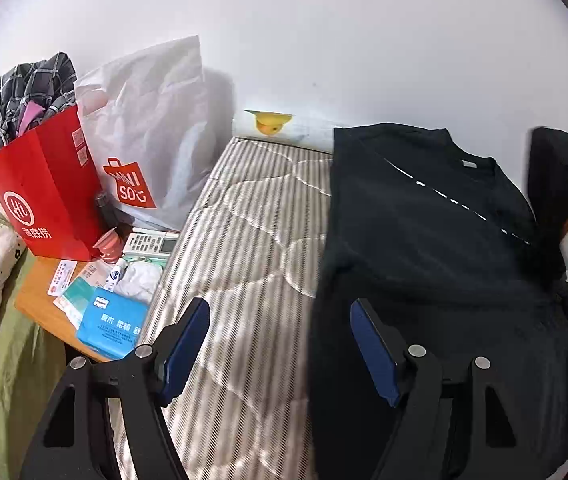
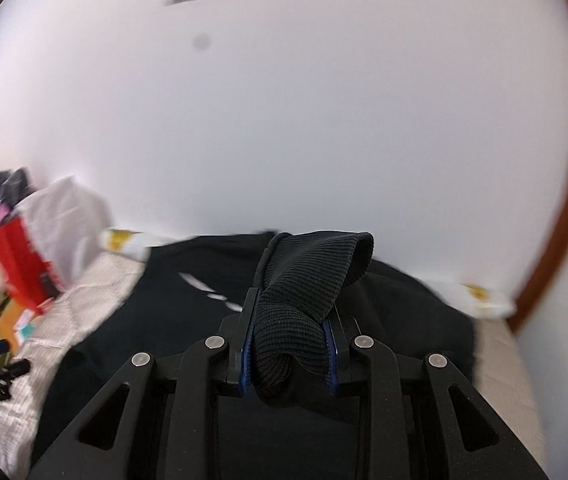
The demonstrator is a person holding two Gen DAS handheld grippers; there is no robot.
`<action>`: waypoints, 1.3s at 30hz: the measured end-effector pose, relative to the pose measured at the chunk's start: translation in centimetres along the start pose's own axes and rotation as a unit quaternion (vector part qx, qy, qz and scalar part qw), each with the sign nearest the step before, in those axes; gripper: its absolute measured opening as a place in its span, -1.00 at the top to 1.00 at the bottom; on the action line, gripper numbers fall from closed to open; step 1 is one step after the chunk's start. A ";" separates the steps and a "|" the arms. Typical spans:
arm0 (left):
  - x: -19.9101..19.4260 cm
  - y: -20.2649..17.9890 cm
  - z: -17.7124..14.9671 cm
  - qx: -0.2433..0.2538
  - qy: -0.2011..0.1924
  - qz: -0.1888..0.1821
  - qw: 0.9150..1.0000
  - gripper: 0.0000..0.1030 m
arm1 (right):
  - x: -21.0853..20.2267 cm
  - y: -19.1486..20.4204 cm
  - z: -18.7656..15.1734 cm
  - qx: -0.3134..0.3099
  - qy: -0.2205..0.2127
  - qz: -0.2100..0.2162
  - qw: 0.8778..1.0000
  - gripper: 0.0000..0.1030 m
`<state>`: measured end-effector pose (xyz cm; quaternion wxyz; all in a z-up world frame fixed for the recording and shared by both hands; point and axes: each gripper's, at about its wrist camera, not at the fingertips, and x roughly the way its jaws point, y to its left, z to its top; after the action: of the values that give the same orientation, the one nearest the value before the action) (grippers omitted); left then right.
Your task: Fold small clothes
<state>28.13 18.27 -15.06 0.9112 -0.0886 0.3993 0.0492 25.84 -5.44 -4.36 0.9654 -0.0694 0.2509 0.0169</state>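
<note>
A black sweatshirt (image 1: 424, 232) lies spread on a striped mattress (image 1: 252, 240), filling the right half of the left wrist view, its round collar at the upper right with a small pale label inside the neck. A thin white dashed line runs aslant across its chest. The cloth is dark and matte, with soft creases toward the lower right. In the right wrist view the right gripper (image 2: 289, 354) is clamped on a ribbed black cuff (image 2: 304, 280) of the sweatshirt; the knit is bunched between the blue pads (image 2: 246, 360) and stands up above them as a folded, rounded end at the frame's centre. The rest of the garment lies below and behind it, blurred, across the middle of that frame. The left gripper (image 1: 280, 348) stands with its jaws wide and nothing between them, at the lower centre of its view, one finger over the mattress and the other over the garment's left edge. At the left of that view stand a red bag (image 1: 44, 196) and a white bag (image 1: 152, 128) against a white wall.
</note>
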 end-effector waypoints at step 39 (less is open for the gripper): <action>7.8 -8.7 7.1 0.036 -0.010 -0.036 0.999 0.85 | 3.4 -22.6 -17.0 0.075 0.130 -0.162 0.975 -0.40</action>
<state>39.95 11.30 -15.01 0.9189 -0.0698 0.3882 0.0028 22.18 -30.26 -17.84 0.9169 -0.0383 0.3600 -0.1680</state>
